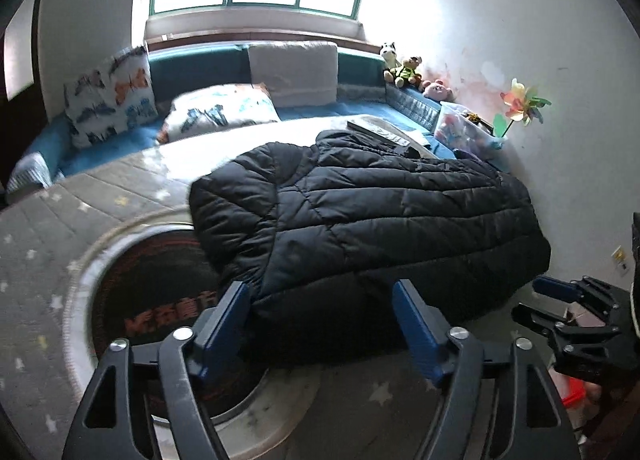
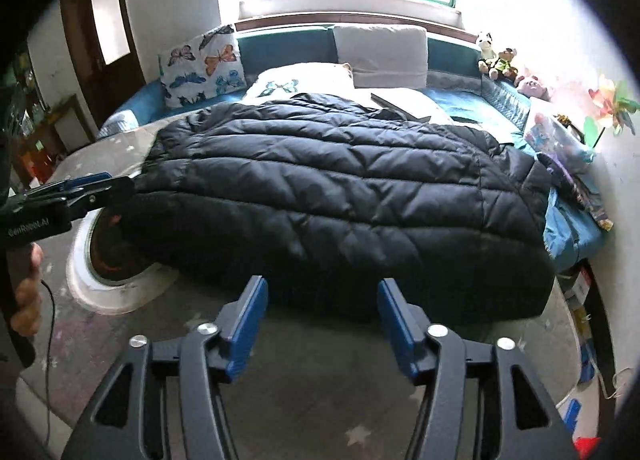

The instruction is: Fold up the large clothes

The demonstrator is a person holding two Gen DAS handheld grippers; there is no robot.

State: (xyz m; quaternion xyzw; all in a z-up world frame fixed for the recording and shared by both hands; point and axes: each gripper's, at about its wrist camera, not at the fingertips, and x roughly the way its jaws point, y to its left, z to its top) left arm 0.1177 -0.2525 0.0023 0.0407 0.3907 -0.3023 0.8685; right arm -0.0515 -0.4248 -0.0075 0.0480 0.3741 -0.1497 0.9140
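Note:
A large black quilted puffer jacket (image 1: 360, 219) lies spread across the grey star-patterned bed cover (image 1: 52, 244); it also shows in the right wrist view (image 2: 340, 195). My left gripper (image 1: 322, 300) is open, its blue fingers (image 1: 232, 312) at the jacket's near left edge, with nothing between them. In the right wrist view the left gripper (image 2: 86, 187) sits at the jacket's left corner. My right gripper (image 2: 322, 300) is open and empty just in front of the jacket's near edge. It also shows in the left wrist view (image 1: 560, 296) at the right.
A round dark mat with a white rim (image 1: 160, 300) lies partly under the jacket. Butterfly pillows (image 2: 204, 67) and a grey cushion (image 2: 384, 55) stand at the bed's head under the window. Plush toys (image 2: 500, 59), a clear bin (image 1: 468, 127) and a pinwheel (image 1: 524, 103) line the right wall.

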